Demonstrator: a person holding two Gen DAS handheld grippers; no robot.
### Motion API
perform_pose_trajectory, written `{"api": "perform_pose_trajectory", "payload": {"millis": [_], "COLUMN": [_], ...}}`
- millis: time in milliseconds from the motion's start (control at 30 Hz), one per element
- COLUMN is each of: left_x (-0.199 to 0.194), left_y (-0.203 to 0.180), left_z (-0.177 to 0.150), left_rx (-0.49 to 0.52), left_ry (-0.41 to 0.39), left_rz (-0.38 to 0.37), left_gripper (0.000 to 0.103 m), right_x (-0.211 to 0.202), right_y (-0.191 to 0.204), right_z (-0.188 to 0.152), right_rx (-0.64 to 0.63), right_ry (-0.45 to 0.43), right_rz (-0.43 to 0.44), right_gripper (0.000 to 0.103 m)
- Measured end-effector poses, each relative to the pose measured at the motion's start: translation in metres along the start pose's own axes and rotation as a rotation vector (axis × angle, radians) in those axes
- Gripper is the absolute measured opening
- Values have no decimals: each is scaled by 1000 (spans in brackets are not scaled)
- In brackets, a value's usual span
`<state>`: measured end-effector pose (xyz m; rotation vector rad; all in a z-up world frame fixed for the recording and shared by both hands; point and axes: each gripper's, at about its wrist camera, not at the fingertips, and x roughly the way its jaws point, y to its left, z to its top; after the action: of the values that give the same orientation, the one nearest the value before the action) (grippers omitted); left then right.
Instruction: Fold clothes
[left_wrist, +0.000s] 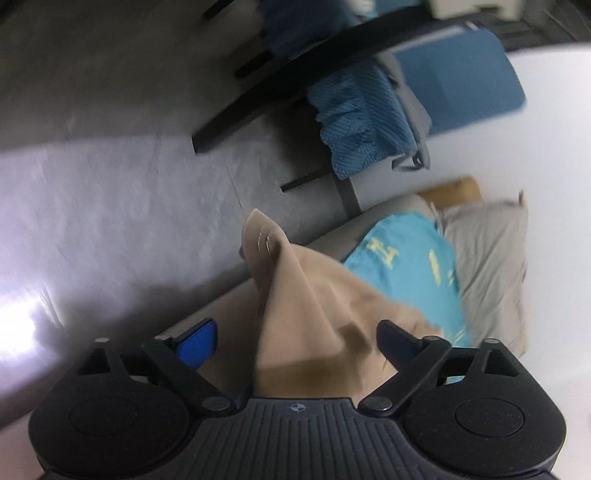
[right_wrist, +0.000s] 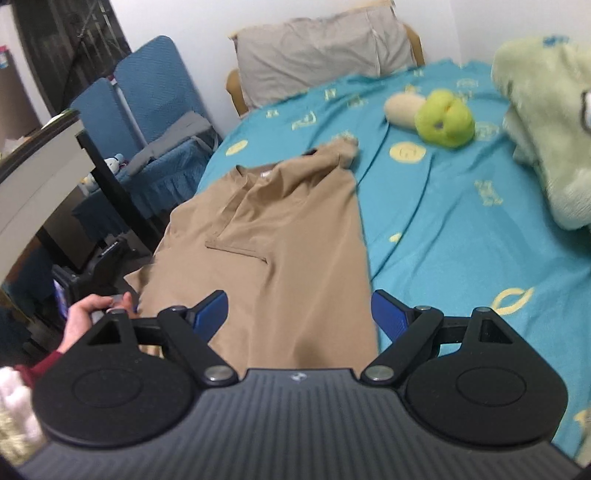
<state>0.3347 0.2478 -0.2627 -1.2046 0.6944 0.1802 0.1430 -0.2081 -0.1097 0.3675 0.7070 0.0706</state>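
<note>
Right wrist view: the right gripper (right_wrist: 297, 314) stands with its jaws wide apart, astride the hem end of the tan shirt (right_wrist: 280, 236) and clamped on nothing. The shirt lies spread on the teal bedsheet (right_wrist: 461, 229) along the bed's left edge, its long axis running straight away from this gripper toward the collar, which points at the grey pillow (right_wrist: 317, 48) at the head of the bed. A sleeve is already folded across the chest. Left of the shirt, off the bed, the left gripper (right_wrist: 96, 266) is held in the person's hand (right_wrist: 92, 314). In the left wrist view its jaws (left_wrist: 295, 339) also gape, with a raised peak of shirt cloth between them but ungripped. The right gripper appears better placed for a hem-to-collar fold. The green plush toy (right_wrist: 445, 118) lies well apart, right of the collar.
</note>
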Motion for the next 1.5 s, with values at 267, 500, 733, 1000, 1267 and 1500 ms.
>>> {"api": "perform_pose_trajectory", "payload": {"millis": [267,500,733,1000,1267,1500], "left_x": [12,-43,-82,-41,51,7], "left_y": [-22,-97,-210,-272,-248,-224], "left_z": [7,-15,-95,-258,-337,-290], "left_rx": [185,524,960,1365,1386,1245], "left_ry": [-54,-203,-320,-212,-51,45], "left_rz": [-34,-18,-51,-132,-33,-33], "left_gripper": [8,6,6,6,22,82], "right_x": [24,5,-18,-34,-21,-15], "right_y": [-12,-18,-31,-60,-82,-81], "right_z": [5,8,13,20,26,30], "right_rx": [73,118,157,242,284,253], "right_ry": [56,10,-50,-115,-127,-141], "right_rz": [-12,-7,-1,-29,-70,-80], "right_gripper": [86,86,86,86,86,86]}}
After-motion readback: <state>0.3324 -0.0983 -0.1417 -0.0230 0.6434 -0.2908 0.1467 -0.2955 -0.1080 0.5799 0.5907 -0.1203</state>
